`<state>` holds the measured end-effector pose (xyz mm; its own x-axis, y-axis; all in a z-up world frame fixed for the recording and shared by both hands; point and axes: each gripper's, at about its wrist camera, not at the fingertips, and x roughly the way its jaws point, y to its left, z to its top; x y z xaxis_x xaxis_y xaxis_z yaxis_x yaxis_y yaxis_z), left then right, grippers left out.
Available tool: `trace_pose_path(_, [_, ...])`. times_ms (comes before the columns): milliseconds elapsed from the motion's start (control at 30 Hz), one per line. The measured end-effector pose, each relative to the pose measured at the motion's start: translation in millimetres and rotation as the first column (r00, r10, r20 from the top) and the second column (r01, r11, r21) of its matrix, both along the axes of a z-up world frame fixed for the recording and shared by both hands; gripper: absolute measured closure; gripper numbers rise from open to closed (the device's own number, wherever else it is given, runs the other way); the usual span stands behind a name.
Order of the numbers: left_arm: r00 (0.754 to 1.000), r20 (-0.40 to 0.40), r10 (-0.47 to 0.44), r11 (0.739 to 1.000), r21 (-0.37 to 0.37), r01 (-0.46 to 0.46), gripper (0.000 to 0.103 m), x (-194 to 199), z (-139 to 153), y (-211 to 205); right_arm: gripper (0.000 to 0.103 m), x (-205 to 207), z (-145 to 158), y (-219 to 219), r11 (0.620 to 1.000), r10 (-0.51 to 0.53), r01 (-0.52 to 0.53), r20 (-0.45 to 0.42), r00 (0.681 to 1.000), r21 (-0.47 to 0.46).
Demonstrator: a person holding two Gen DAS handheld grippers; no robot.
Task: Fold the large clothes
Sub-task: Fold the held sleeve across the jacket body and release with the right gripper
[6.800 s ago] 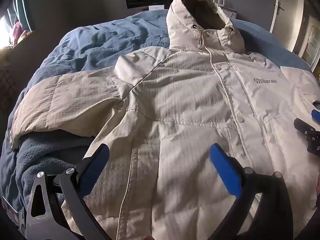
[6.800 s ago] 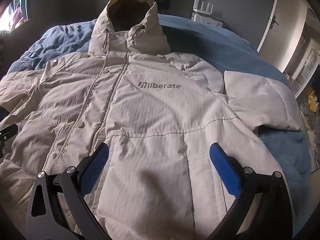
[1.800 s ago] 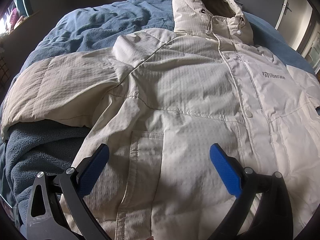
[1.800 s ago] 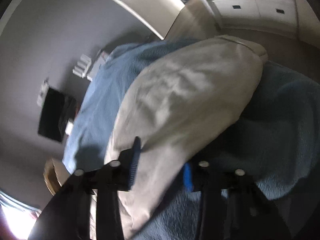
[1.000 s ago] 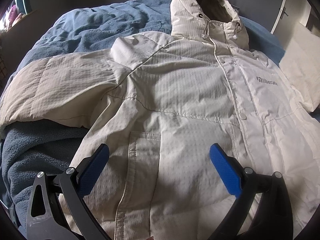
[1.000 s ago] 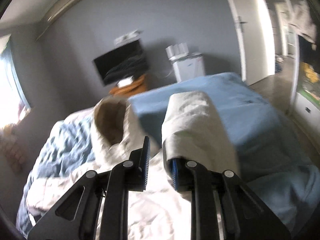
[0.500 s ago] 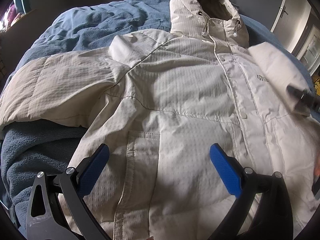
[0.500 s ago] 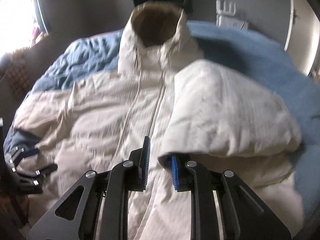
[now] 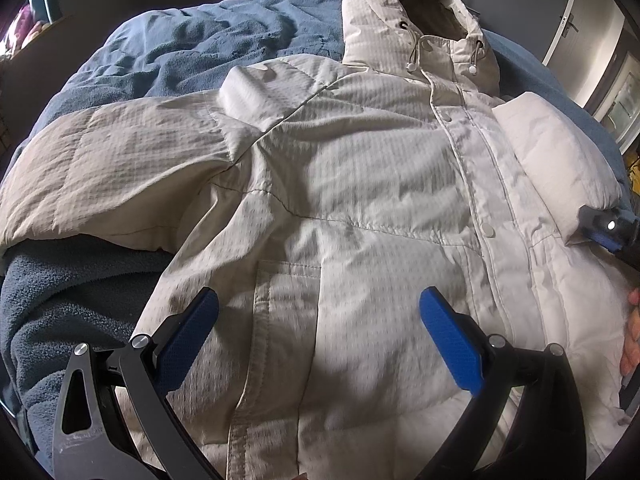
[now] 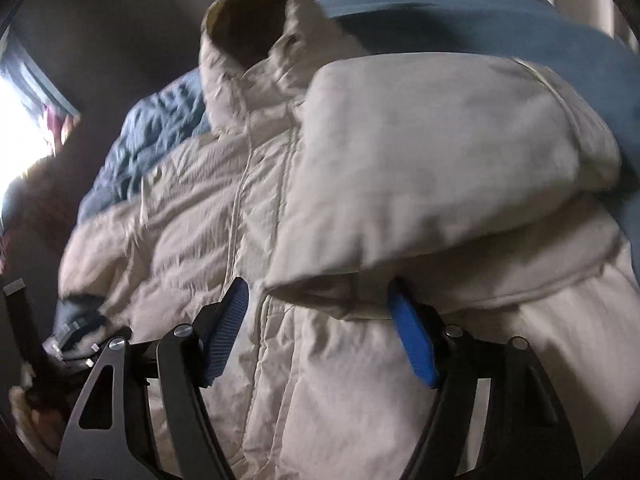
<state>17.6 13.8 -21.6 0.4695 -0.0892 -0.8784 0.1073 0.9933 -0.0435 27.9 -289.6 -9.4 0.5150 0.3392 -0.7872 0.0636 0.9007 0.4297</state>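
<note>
Cream hooded jacket [image 9: 360, 184] lies front-up on a blue blanket [image 9: 192, 40] covering the bed, hood [image 9: 408, 12] at 12 o'clock, hem at 6 o'clock. Left gripper [image 9: 320, 332] hovers low over the lower front, jaws spread wide, nothing between the blue pads [image 9: 448, 336], pocket seam showing between them. Jacket's sleeve [image 9: 108, 172] at 9 o'clock lies stretched out flat on the blanket. The other sleeve [image 10: 432, 168] is folded across the chest, lying on top of the jacket body at 1–3 o'clock in the right wrist view, cuff edge just above the fingers. Right gripper [image 10: 320, 332] is released, jaws apart, right pad [image 10: 412, 344] touching or tucked just under the sleeve's cuff edge, left pad clear of the cloth; cannot tell if any fabric is caught, looks let go. In the left wrist view the right gripper [image 9: 606, 230] sits at 3 o'clock against the folded sleeve end. Right view is motion-blurred. Snap placket [image 9: 476, 184] runs hood to hem, closed.
</note>
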Motion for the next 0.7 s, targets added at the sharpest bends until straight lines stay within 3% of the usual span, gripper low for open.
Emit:
trace_pose_path(133, [1.000, -0.002, 0.000, 1.000, 0.001, 0.000, 0.006, 0, 0, 0, 0.035, 0, 4, -31, 0.988, -0.120, 0.118, 0.022, 0.992, 0.098])
trace_pose_path(333, [1.000, -0.020, -0.009, 1.000, -0.001, 0.009, 0.006, 1, -5, 0, 0.037, 9, 4, -71, 0.939, -0.302, 0.290, 0.037, 0.953, 0.186])
trace_pose_path(400, [0.999, -0.028, -0.016, 1.000, 0.006, 0.016, 0.006, 1, -7, -2, 0.063, 11, 7, -71, 0.939, -0.315, 0.302, 0.061, 0.947, 0.164])
trace_pose_path(500, [0.999, -0.040, 0.007, 1.000, 0.021, -0.006, 0.006, 2, -8, 0, 0.077, 12, 24, -56, 0.962, -0.269, 0.257, 0.147, 0.952, 0.096])
trace_pose_path(700, [0.998, -0.059, 0.019, 1.000, -0.011, -0.020, 0.006, 4, -10, 6, 0.080, 6, 74, 12, 0.996, -0.033, 0.060, 0.338, 0.941, -0.069])
